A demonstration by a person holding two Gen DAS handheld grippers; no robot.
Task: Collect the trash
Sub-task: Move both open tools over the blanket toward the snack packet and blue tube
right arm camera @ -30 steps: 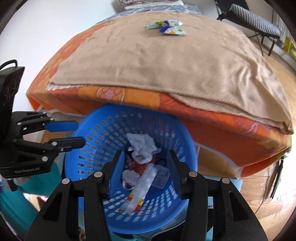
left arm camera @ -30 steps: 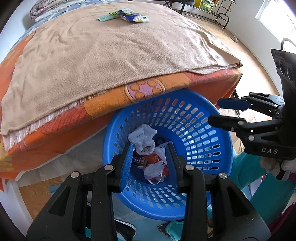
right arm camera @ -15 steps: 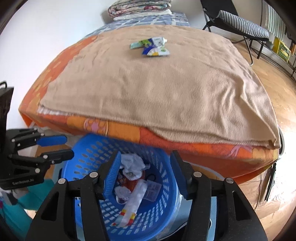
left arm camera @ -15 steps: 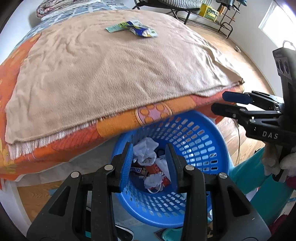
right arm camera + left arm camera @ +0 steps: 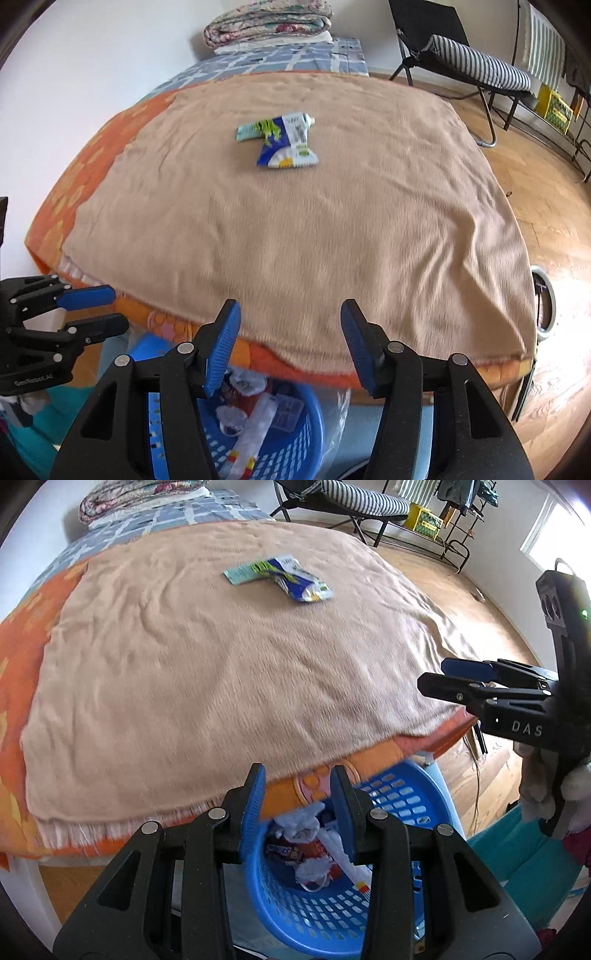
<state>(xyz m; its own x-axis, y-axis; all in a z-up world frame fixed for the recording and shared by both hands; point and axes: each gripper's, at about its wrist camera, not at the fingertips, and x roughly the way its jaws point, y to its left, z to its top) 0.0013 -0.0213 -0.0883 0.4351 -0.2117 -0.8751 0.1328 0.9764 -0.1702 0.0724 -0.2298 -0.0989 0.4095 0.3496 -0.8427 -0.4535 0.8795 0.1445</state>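
Right wrist view: blue-white wrapper [image 5: 286, 147] flat on blanket [image 5: 295, 229], long axis fore-aft.

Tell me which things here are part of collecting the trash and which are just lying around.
Part of the job: blue-and-white wrapper, teal wrapper, blue basket holding trash.

Just lying about: tan blanket, folded quilts, striped lounge chair, yellow crate.

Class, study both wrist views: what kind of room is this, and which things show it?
Most likely a bedroom: a bed under a beige fleece blanket, folded floral quilts stacked at its far end, and a striped folding lounge chair on the wooden floor.
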